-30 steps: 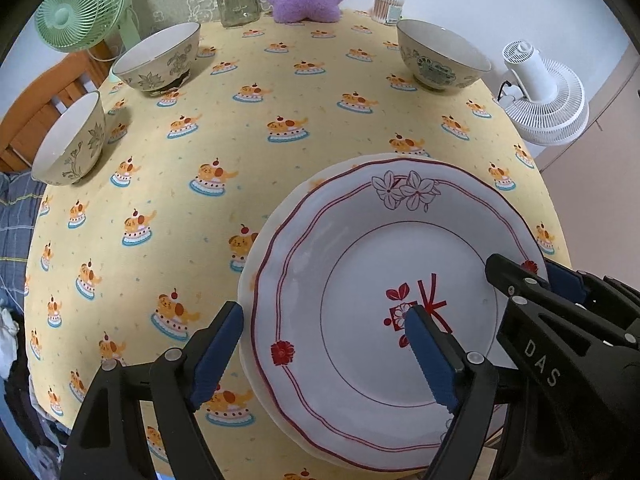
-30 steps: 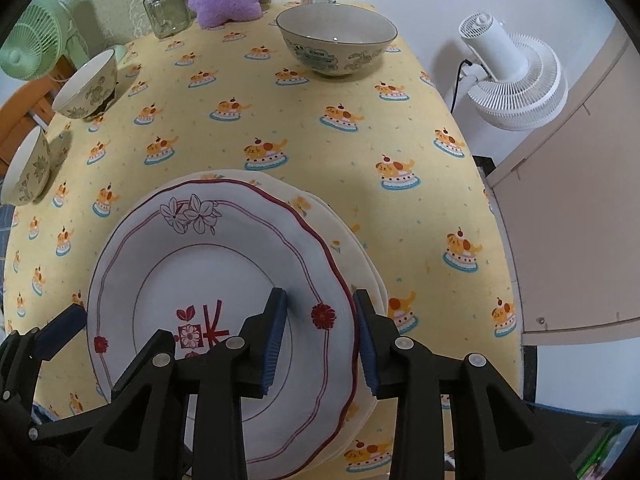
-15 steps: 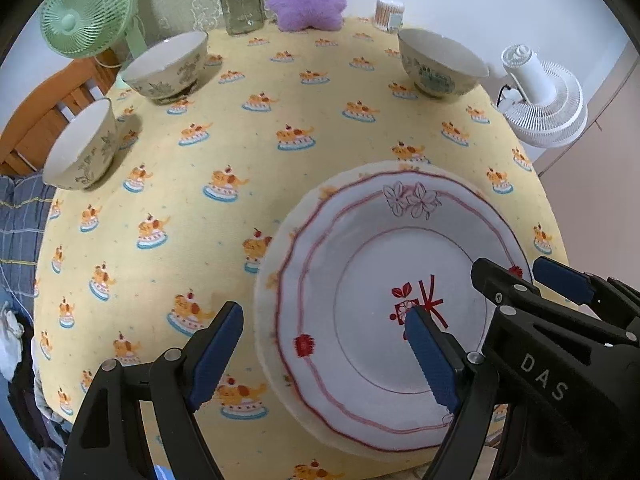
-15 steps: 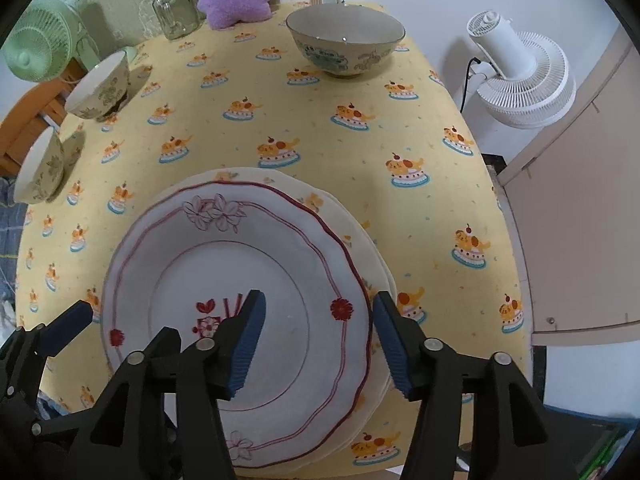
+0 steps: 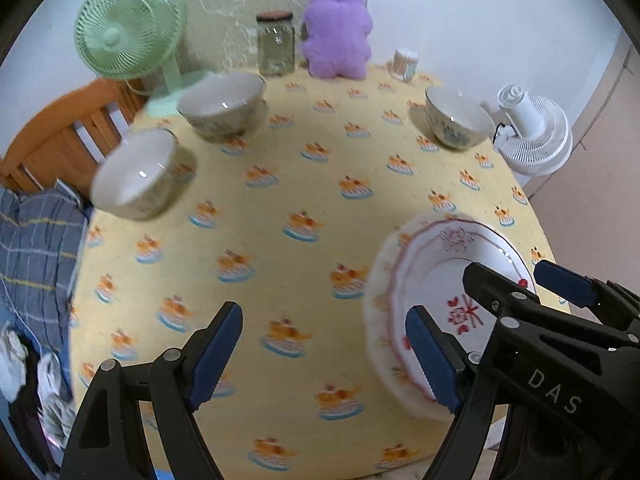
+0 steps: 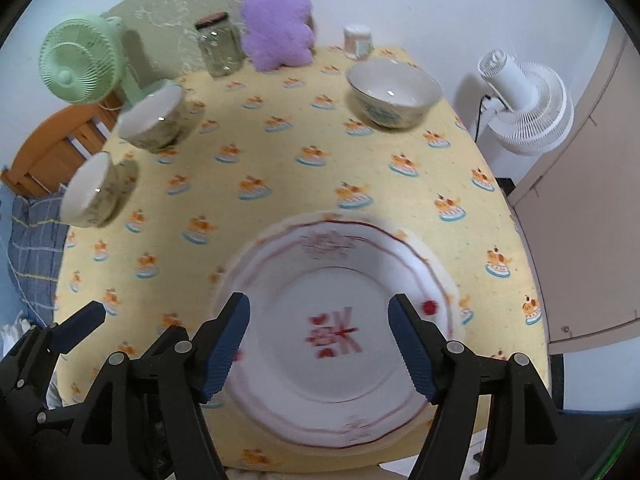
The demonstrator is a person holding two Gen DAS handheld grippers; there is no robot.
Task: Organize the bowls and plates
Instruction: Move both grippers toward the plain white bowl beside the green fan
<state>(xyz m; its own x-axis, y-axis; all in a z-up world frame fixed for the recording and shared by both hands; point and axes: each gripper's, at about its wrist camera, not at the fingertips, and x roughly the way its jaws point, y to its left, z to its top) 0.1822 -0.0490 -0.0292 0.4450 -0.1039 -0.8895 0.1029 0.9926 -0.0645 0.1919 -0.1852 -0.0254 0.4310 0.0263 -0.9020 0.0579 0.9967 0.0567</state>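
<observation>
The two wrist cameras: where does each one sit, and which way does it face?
Left wrist: on the open left gripper, facing down over the tablecloth; right gripper at right.
Right wrist: on the open right gripper, above the red-rimmed plate.
Shared: plate, three bowls, both fans.

The plate and the three bowls looked like glossy glazed ceramic, and they stood on a matt printed tablecloth. The jar was clear glass, the purple toy fluffy plush, the chair varnished wood. Both fans looked like smooth plastic, and the gripper pads were ribbed blue rubber on matt black plastic
</observation>
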